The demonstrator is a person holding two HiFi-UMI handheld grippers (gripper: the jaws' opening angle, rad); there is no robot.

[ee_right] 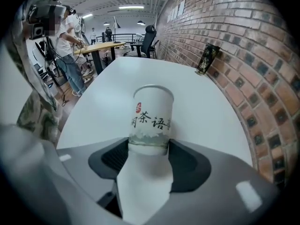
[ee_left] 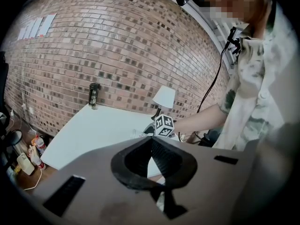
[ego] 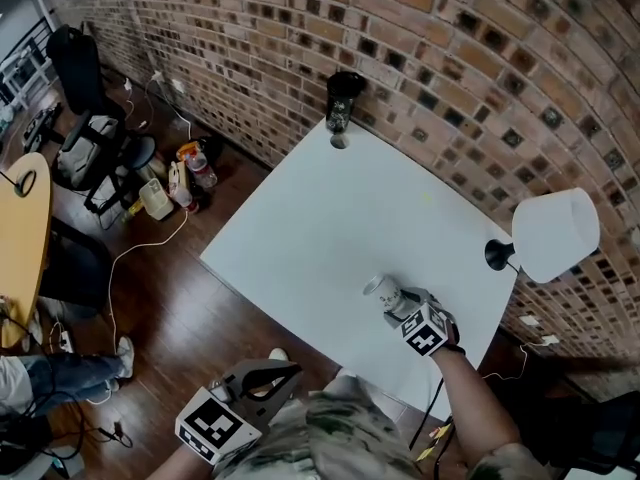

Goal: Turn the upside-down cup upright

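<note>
Head view, far left: edge of a round wooden table [ego: 22, 238]. Beyond it is a black office chair [ego: 78, 68]. Bags and bottles [ego: 185, 178] sit on the wood floor beside the brick wall [ego: 450, 58].

Left hand-held gripper [ego: 290, 371]: low at the bottom left, off the near edge of the white tabletop [ego: 320, 218] and over the floor. In the left gripper view its pads meet at the tips, with nothing between them.

Tabletop, far edge: one dark bottle [ego: 343, 100] stands upright against the wall. The middle of the surface is bare.

Paper cup [ego: 381, 291]: near the front right edge of the tabletop, tilted, with its free end towards the upper left in the head view. In the right gripper view it is white, with a red mark and black characters over a grey-green band. The characters read upright with the free end at the top. That end shows a rim, but I cannot tell whether it is the mouth or the base. I also cannot tell whether the cup touches the surface.

Right hand-held gripper [ego: 400, 304]: clamped on the paper cup. Both dark pads press on the end of the cup nearest the camera, one on each side, and the rest of the cup sticks out past them.

Far right: a lamp [ego: 555, 233] with a white shade and black base stands at the right edge of the tabletop, well apart from the cup.
</note>
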